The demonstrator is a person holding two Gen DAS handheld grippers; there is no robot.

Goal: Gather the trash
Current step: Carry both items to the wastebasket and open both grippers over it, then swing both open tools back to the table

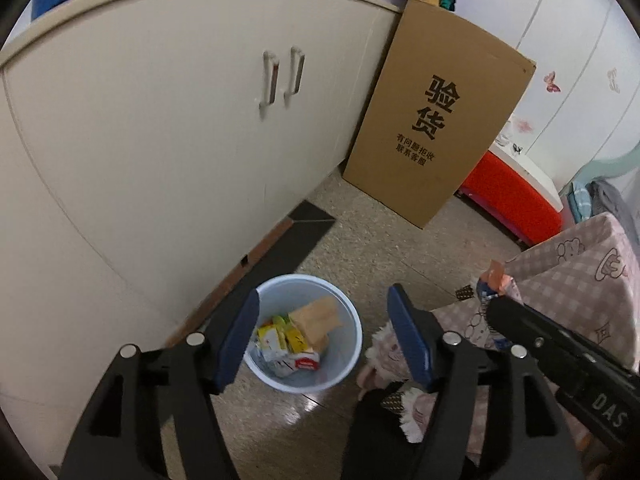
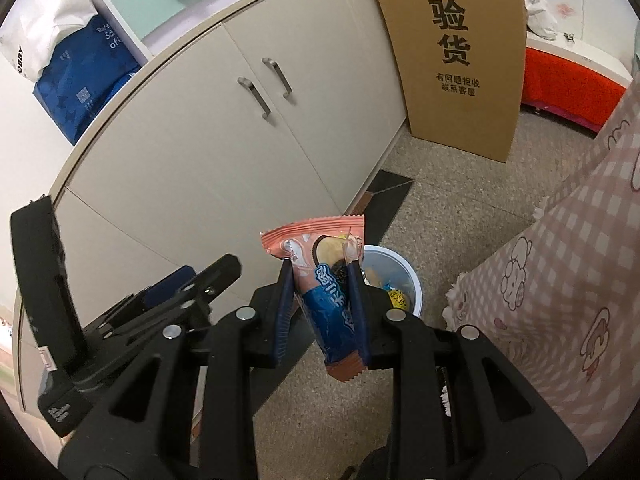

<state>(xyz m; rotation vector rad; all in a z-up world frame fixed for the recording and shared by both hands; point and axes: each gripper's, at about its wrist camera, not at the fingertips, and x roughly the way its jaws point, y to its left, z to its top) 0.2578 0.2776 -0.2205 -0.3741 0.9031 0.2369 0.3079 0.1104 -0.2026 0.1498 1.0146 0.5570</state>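
The left tongs (image 1: 324, 332) are standing wide, gripping nothing, in the lower centre of the left wrist view. Between their blue pads the pale blue bin (image 1: 352, 320) is sitting on the speckled floor (image 1: 380, 240), close to the base of the cream cabinet (image 1: 160, 140). Crumpled trash is lying inside it: a brown paper bag (image 1: 318, 318) and small yellow and white cartons (image 1: 286, 344).

In the right wrist view the right tongs (image 2: 320, 280) are pinching a pink and blue snack wrapper (image 2: 320, 264) at centre frame, its crimped top edge sticking up above the pads and its lower end hanging below them. Just right of the wrapper and behind it, the bin (image 2: 412, 280) is showing part of its rim. The left tongs (image 2: 188, 284) are appearing at the lower left of that frame.

A tall cardboard box (image 2: 460, 60) with black printed characters is leaning against the cabinet (image 2: 200, 160) at upper right, and a pink checked cloth (image 2: 560, 280) is draping down the right edge.
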